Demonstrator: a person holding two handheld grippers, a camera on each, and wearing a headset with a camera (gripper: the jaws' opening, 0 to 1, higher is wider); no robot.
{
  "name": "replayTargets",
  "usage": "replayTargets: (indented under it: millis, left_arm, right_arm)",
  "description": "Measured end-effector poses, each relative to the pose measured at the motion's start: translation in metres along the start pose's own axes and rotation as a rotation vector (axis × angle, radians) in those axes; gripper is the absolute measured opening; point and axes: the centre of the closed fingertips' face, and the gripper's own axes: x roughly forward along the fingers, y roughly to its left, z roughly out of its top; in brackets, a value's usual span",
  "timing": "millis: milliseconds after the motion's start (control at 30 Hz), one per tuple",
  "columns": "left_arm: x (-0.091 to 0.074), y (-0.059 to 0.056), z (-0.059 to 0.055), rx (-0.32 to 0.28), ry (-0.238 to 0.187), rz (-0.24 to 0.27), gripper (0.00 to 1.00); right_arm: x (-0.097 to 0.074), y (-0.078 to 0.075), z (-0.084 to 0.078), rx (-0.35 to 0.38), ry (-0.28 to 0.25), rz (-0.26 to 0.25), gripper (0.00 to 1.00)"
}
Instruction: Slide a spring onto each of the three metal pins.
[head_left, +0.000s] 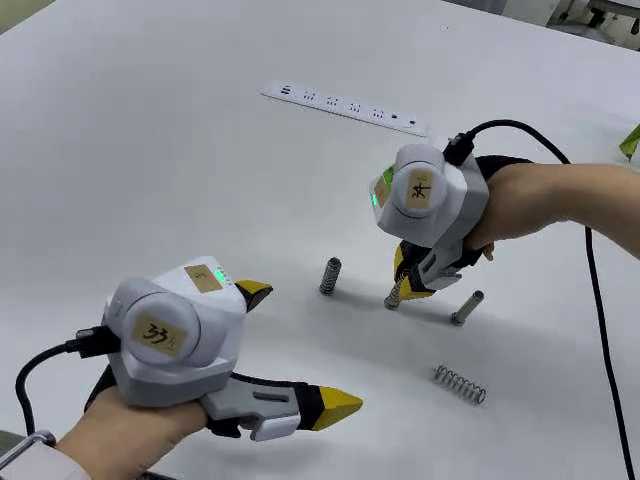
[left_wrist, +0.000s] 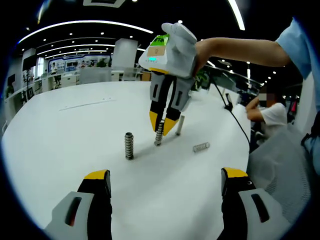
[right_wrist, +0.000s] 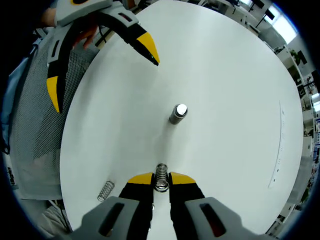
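Right gripper (head_left: 405, 288) fingers clamp a spring (right_wrist: 161, 176) upright on the desk (head_left: 150, 150), seemingly over a pin: push straight down, no tilt. Left gripper (head_left: 297, 348) fingers open; another spring (head_left: 460, 384) lies near the bare pin (head_left: 467, 307)

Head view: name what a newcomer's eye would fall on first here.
The right tool, mid-table, pinches a spring upright on the white table. Beside it stand a spring-covered pin and a bare pin, with a loose spring lying nearer the camera. The left tool hangs open at lower left.
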Motion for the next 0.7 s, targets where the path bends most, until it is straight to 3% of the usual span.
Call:
replayTargets:
  millis: [700]
  left_arm:
    - [0.001, 0.0, -0.004, -0.008, 0.007, -0.011, 0.92]
  right_arm:
    - [0.012, 0.0, -0.002, 0.015, -0.006, -0.002, 0.13]
